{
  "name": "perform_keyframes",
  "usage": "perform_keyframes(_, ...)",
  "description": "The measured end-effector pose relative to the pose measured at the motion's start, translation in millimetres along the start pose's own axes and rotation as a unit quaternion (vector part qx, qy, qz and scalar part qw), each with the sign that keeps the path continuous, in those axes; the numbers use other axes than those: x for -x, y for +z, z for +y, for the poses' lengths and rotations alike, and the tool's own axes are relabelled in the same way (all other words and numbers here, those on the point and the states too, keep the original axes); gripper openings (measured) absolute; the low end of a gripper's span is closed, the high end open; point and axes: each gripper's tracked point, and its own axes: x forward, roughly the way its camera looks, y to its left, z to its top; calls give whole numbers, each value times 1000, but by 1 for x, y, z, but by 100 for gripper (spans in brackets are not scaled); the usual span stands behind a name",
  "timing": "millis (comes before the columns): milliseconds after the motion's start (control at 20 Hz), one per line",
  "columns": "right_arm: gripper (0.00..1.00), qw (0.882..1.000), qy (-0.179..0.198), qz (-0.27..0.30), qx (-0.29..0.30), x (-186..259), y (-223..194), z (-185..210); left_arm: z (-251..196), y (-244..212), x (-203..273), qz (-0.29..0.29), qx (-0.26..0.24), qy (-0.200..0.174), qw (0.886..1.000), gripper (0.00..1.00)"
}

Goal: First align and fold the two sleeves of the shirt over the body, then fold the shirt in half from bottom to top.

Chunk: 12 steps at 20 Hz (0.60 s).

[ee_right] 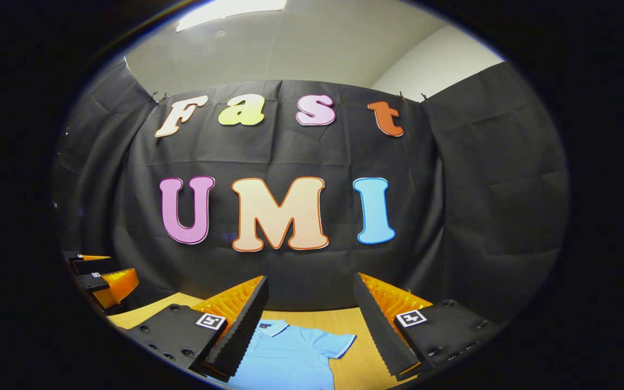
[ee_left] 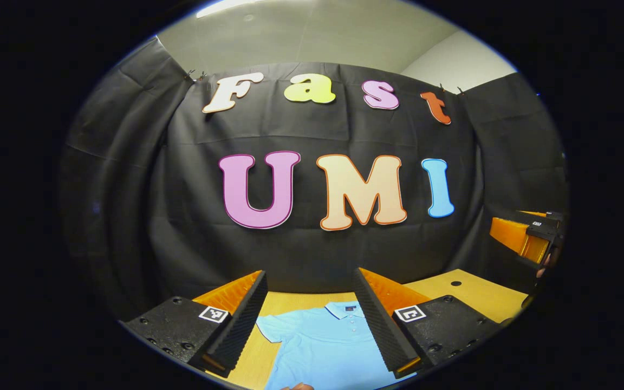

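Light blue short-sleeved polo shirt [ee_left: 325, 346] lying flat on your pale wooden table [ee_left: 469, 295], collar toward the booth wall; your left gripper [ee_left: 312, 325] held above it, fingers spread, gripping nothing; your right gripper [ee_right: 312, 330] likewise parted and empty, shirt below between its fingers.

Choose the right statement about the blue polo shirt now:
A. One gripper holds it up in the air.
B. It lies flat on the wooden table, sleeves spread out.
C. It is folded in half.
B: the blue polo shirt lies flat on the wooden table, with a sleeve spread out sideways.
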Motion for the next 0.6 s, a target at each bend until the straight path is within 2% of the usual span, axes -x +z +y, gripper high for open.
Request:
perform_keyframes(250, 98, 1000, -1, 13, 6, -17, -17, -1, 1, -2, -1, 1, -4, -4, 1000, 95)
perform_keyframes(600, 98, 998, -15, 59, 22, -83, -68, -14, 1, 5, -11, -7, -7, -12, 1000, 95)
